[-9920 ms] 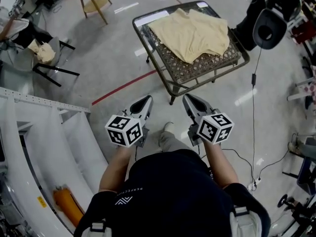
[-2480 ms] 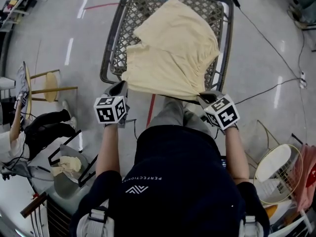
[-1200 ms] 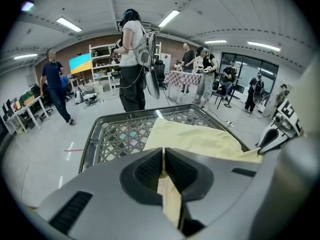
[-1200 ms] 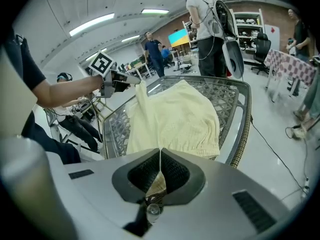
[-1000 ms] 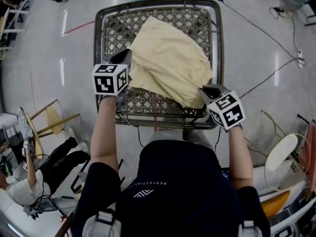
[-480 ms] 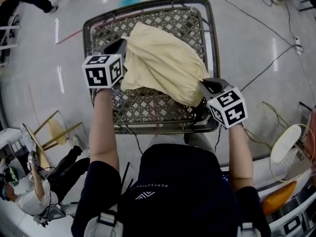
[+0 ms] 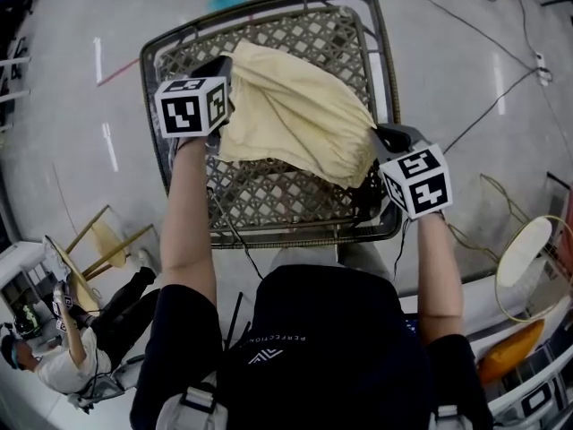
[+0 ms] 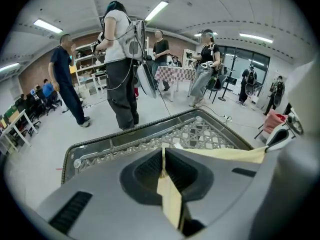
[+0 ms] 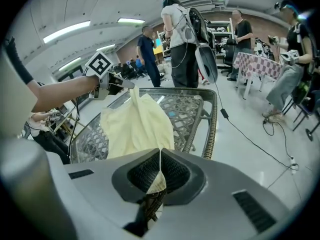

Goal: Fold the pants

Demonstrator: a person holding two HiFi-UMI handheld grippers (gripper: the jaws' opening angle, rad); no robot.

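The pale yellow pants (image 7: 295, 115) hang stretched between my two grippers over a lattice-topped table (image 7: 269, 200). My left gripper (image 7: 222, 68) is near the table's far left and is shut on one edge of the cloth (image 8: 220, 154). A strip of fabric is pinched between its jaws. At the table's right rim, my right gripper (image 7: 383, 135) is shut on the opposite corner. In the right gripper view the pants (image 9: 135, 124) sag from the left gripper (image 9: 122, 84) down to the lattice.
The table has a dark metal rim (image 7: 387, 61) all round. Several people (image 8: 120, 59) stand beyond its far side. A cable (image 7: 483, 97) runs over the floor at right. A folding chair (image 7: 98, 240) and a seated person (image 7: 54, 356) are at lower left.
Both grippers have carried the pants farther over the table top, away from its near edge. Both stay shut on the cloth.
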